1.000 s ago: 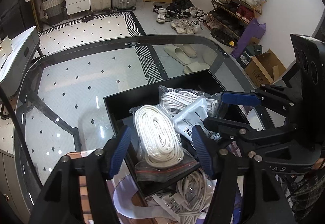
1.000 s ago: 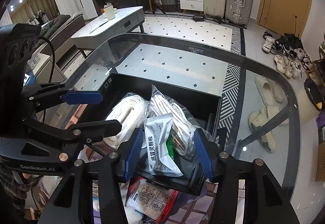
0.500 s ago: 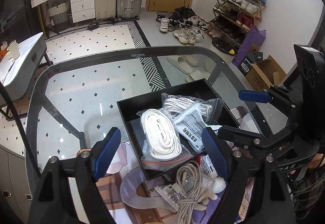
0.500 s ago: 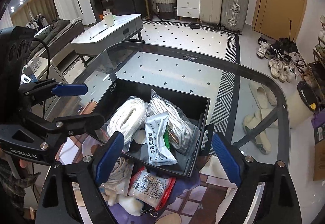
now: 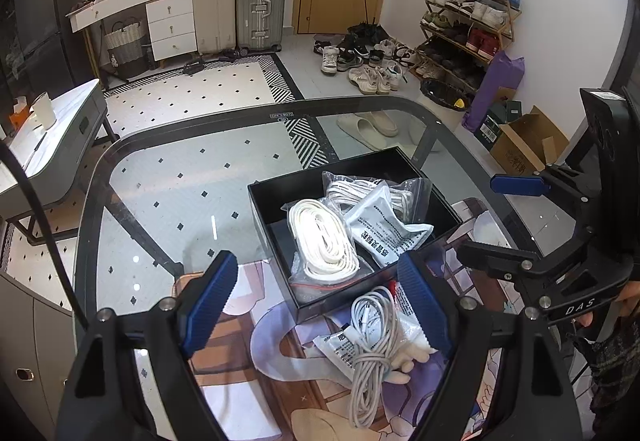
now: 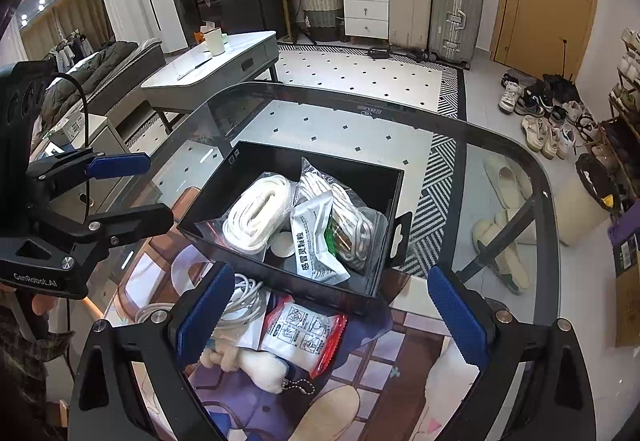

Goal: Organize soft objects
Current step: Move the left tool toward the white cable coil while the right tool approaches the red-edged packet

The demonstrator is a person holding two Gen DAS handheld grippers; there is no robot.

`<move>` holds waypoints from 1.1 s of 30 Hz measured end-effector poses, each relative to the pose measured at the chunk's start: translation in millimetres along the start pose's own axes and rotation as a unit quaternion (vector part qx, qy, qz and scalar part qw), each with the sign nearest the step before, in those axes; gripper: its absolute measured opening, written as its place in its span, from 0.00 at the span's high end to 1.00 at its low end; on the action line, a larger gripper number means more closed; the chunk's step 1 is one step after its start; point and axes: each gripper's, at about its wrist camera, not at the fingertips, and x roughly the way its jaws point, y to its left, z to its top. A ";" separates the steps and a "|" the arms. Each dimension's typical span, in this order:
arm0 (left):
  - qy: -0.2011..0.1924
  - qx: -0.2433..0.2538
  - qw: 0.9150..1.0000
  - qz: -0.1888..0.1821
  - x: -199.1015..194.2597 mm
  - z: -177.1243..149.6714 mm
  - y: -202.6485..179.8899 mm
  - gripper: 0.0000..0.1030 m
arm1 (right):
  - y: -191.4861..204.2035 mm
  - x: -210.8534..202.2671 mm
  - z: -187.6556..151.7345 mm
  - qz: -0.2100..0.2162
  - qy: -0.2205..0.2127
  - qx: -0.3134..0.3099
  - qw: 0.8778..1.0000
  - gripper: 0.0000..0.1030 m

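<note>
Looking along our left gripper (image 5: pixel 316 305), we see its jaws spread wide with nothing pinched between them. Ahead, on the glass table (image 5: pixel 168 201), sits the black box (image 5: pixel 276 217), already holding a bagged white strap (image 5: pixel 326 237), a white sachet (image 5: pixel 386 231) and a bag of white cord (image 5: pixel 360 187). Just short of the box, on the printed mat (image 5: pixel 248 369), a loose white cable bundle (image 5: pixel 372 345) lies across a flat white packet (image 5: pixel 340 347); these are still outside.

From our right gripper (image 6: pixel 332 305), the jaws are opening further and grip nothing; only the items on the mat show between the pads. The same box (image 6: pixel 360 291) lies in front of us, the strap (image 6: pixel 256 217), sachet (image 6: pixel 316 241) and cord bag (image 6: pixel 352 217) lying side by side inside it. Near its front wall wait a red-edged packet (image 6: pixel 304 333), the cable (image 6: pixel 240 301) and a small plush keychain (image 6: pixel 256 365).

We judge the job roughly half done: three soft things are boxed, and about four remain on the mat to collect.
</note>
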 end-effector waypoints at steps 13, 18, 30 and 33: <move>-0.003 0.005 1.000 0.010 -8.6 -25.3 -10.4 0.20 | 1.8 -5.7 -32.0 0.002 0.013 0.004 1.000 0.04; -0.002 0.007 1.000 0.013 -8.9 -32.5 -12.2 0.20 | 1.0 -5.0 -43.2 0.003 0.020 0.006 1.000 0.04; 0.019 0.005 1.000 0.006 3.2 -49.1 -16.1 0.20 | 3.5 1.8 -61.5 0.013 0.034 0.008 0.999 0.04; 0.024 0.002 1.000 0.004 6.2 -52.8 -15.4 0.20 | 3.4 2.4 -64.4 0.014 0.037 0.008 0.999 0.04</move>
